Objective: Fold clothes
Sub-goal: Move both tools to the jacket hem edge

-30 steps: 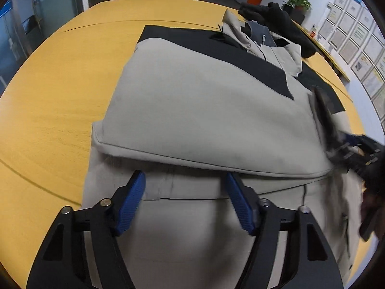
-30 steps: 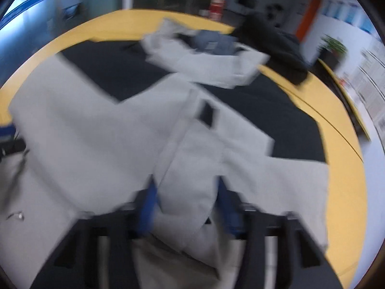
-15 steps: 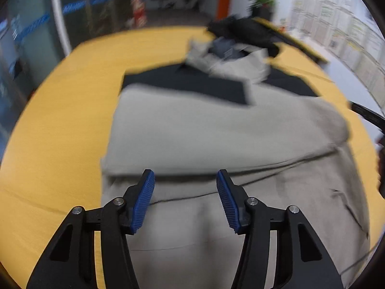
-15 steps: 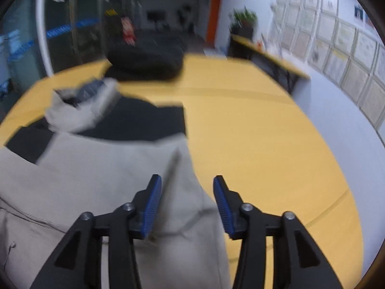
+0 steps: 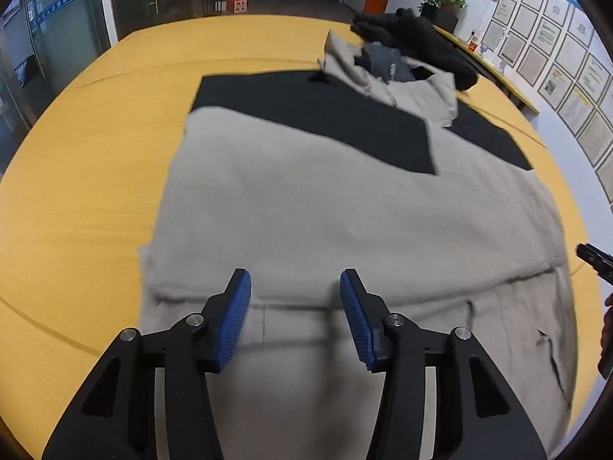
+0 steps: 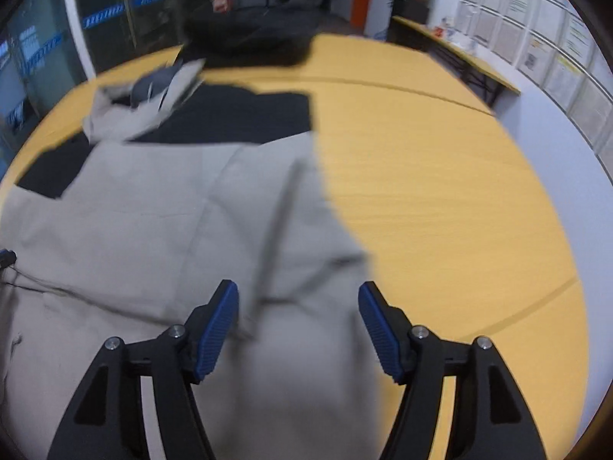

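A beige and black jacket (image 5: 345,211) lies flat on the yellow table (image 5: 76,191), its sleeve folded across the body and its hood (image 5: 394,76) at the far end. My left gripper (image 5: 295,306) is open and empty, hovering over the folded sleeve's near edge. In the right wrist view the jacket (image 6: 153,230) fills the left half. My right gripper (image 6: 299,318) is open and empty above the jacket's right edge. The right gripper's tip shows at the right edge of the left wrist view (image 5: 594,258).
A dark garment (image 5: 417,38) is piled at the table's far end, behind the hood. Bare table top (image 6: 440,191) lies to the right of the jacket. A wall with framed papers (image 5: 567,57) runs along the right side.
My right gripper let go of the jacket's fabric, opened and swung to the jacket's right edge. My left gripper stayed open and pulled back a little.
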`<move>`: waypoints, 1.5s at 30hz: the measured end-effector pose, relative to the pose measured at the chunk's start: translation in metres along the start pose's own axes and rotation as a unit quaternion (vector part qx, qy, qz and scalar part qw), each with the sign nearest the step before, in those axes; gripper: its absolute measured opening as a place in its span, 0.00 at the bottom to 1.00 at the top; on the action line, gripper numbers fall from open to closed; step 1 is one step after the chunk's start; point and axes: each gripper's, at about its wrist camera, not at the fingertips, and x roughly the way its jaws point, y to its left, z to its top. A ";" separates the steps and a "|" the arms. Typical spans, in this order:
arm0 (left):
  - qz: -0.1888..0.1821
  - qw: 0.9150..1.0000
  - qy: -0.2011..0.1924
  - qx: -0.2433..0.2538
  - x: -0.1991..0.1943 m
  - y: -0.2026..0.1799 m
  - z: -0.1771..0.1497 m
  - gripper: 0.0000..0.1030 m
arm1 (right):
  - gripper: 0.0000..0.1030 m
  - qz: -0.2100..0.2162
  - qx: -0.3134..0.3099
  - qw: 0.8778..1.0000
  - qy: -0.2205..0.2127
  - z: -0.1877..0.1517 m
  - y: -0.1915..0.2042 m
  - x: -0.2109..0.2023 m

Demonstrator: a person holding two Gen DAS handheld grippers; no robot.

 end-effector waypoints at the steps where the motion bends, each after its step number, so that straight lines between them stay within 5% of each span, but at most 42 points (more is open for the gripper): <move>1: 0.001 1.000 0.001 0.001 -0.014 0.000 -0.009 0.48 | 0.67 0.004 0.006 1.000 -0.004 -0.006 -0.010 -0.017; 9: 0.013 1.000 0.008 0.010 -0.130 0.000 -0.078 0.71 | 0.73 0.061 -0.036 0.997 0.013 -0.090 -0.059 -0.154; 16: 0.012 0.996 0.094 -0.003 -0.166 -0.007 -0.177 0.77 | 0.73 0.160 -0.100 0.976 0.111 -0.196 -0.070 -0.177; 21: 0.003 0.990 0.138 -0.026 -0.145 0.000 -0.218 0.78 | 0.73 0.163 -0.088 0.970 0.159 -0.245 -0.075 -0.146; 27: -0.020 0.984 0.157 -0.082 -0.119 0.035 -0.232 0.78 | 0.73 0.154 -0.058 0.974 0.154 -0.259 -0.071 -0.132; 36: -0.060 0.985 0.151 -0.062 -0.116 0.050 -0.243 0.78 | 0.57 0.146 -0.068 0.978 0.134 -0.270 -0.056 -0.125; 45: -0.065 0.984 0.148 -0.068 -0.119 0.071 -0.243 0.80 | 0.58 0.115 -0.072 0.981 0.138 -0.270 -0.055 -0.127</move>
